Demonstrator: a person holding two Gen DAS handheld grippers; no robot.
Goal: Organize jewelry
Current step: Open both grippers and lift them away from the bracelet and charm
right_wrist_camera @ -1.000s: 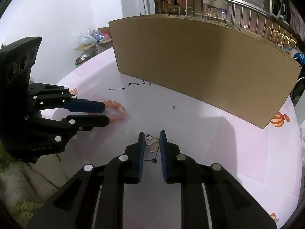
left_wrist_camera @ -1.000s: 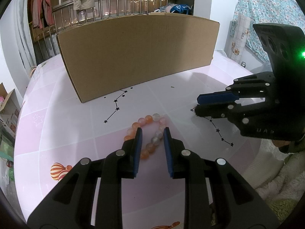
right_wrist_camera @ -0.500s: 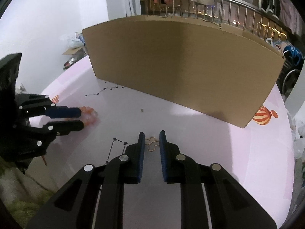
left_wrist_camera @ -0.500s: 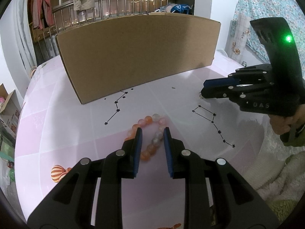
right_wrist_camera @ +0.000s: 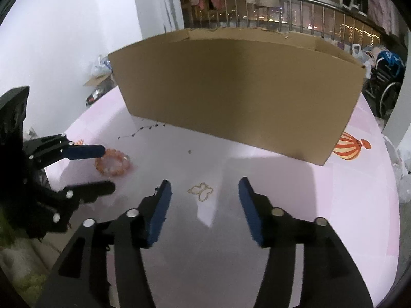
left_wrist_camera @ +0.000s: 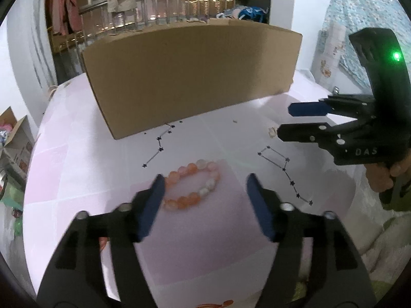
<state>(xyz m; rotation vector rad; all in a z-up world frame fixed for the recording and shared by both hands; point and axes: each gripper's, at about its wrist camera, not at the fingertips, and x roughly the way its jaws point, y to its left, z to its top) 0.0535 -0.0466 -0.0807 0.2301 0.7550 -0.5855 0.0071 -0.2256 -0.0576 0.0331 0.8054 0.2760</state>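
A bracelet of orange and white beads [left_wrist_camera: 191,200] lies flat on the pink table [left_wrist_camera: 77,169]. It sits between the fingers of my left gripper [left_wrist_camera: 205,179], whose jaws are opening, and the pads do not touch it. A small gold butterfly-shaped piece [right_wrist_camera: 201,191] lies on the table just ahead of my right gripper [right_wrist_camera: 204,181]. Its jaws are opening too, with nothing pressed between them. In the right wrist view the left gripper [right_wrist_camera: 108,168] straddles the bracelet [right_wrist_camera: 113,173] at the left. From the left wrist view, the right gripper [left_wrist_camera: 283,120] hovers at the right.
A large brown cardboard box [left_wrist_camera: 192,77] stands upright across the back of the table [right_wrist_camera: 334,205]. A hand [left_wrist_camera: 395,172] grips the right tool. Fluffy pale cloth [left_wrist_camera: 380,243] lies at the near right edge. Printed star lines [left_wrist_camera: 285,164] and a balloon picture [right_wrist_camera: 349,146] mark the tabletop.
Both grippers went from nearly shut to wide apart. The bracelet and the butterfly piece now lie free on the table. The right gripper shifted away from the left one.
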